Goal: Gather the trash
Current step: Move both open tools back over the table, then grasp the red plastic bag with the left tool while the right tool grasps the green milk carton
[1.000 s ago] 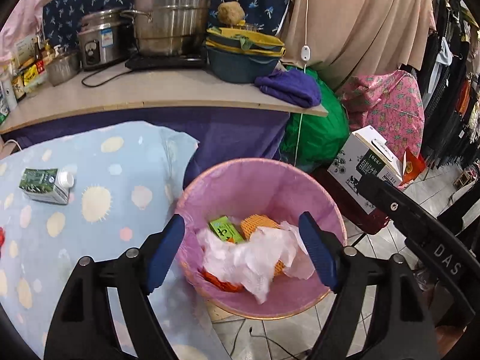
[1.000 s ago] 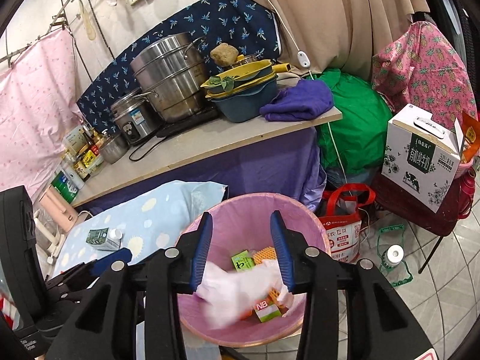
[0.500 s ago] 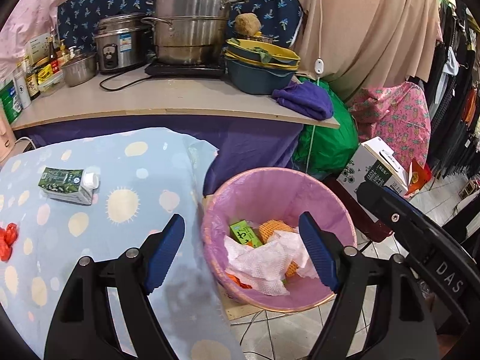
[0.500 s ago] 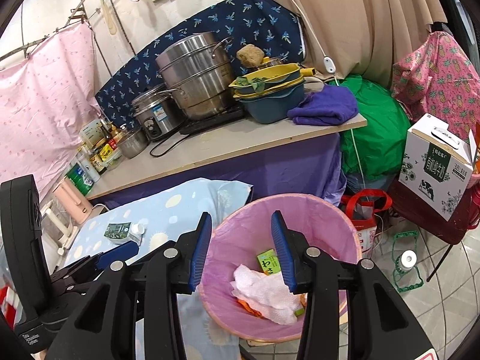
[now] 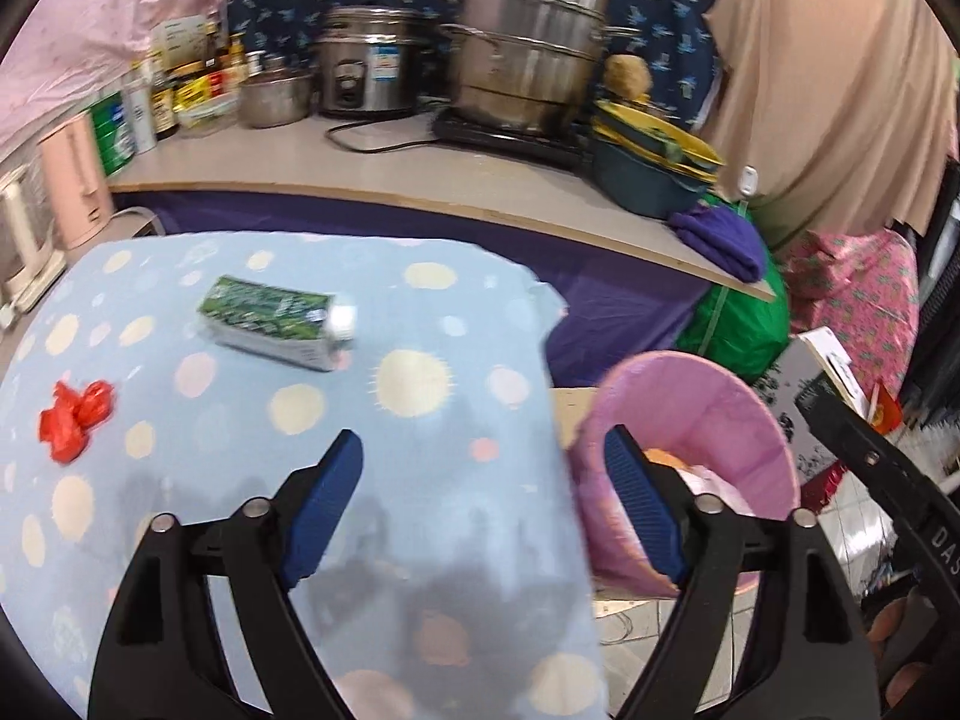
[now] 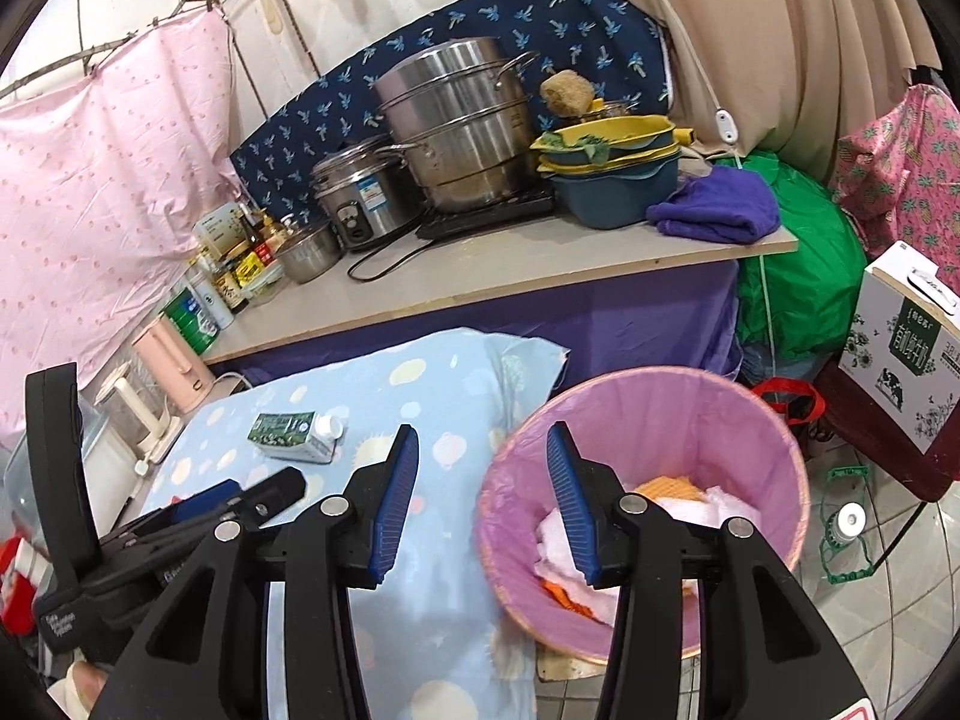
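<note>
The tissue is down in the bin (image 6: 750, 420) now, lying on the orange scraps, and my view has swung off the bin and back over the table (image 5: 420, 312). That drop is done, I'd say. The carton (image 5: 273, 322) lies on its side mid-cloth, the red wrapper (image 5: 73, 420) well apart to its left. My left gripper (image 5: 483, 489) hangs wide open and empty over the cloth; my right gripper (image 6: 482, 495) is parted too, holding nothing. Carton looks next.
</note>
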The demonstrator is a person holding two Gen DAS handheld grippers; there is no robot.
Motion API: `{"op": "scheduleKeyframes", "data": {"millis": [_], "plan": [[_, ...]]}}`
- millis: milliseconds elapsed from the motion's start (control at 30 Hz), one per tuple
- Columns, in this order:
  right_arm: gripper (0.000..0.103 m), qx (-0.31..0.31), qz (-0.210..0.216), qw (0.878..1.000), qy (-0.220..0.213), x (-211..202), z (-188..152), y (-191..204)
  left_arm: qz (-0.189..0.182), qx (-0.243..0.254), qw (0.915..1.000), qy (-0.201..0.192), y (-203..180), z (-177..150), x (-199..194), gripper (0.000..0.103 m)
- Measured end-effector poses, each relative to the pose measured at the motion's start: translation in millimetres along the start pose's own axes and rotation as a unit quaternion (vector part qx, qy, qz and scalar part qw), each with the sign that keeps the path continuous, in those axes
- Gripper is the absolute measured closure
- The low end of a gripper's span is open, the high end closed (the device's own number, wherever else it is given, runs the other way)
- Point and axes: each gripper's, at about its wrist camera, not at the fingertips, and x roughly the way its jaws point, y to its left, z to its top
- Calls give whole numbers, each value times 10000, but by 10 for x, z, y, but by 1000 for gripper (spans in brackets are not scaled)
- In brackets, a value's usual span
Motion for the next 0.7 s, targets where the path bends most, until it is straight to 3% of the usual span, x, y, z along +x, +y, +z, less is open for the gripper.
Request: {"op": "scheduleKeyframes", "data": {"millis": [233, 567, 700], "plan": [[59, -239, 193, 9991, 301, 207, -162, 391, 814, -495, 9954, -59, 939, -60, -85, 18], [59, -553, 465, 9949, 701, 575, -364, 971, 1792, -1543, 9716, 1, 2482, -193, -174, 14], [59, -682, 543, 9926, 851, 749, -445, 1206, 1923, -1735, 9658, 141, 2865, -239, -125, 13]]}}
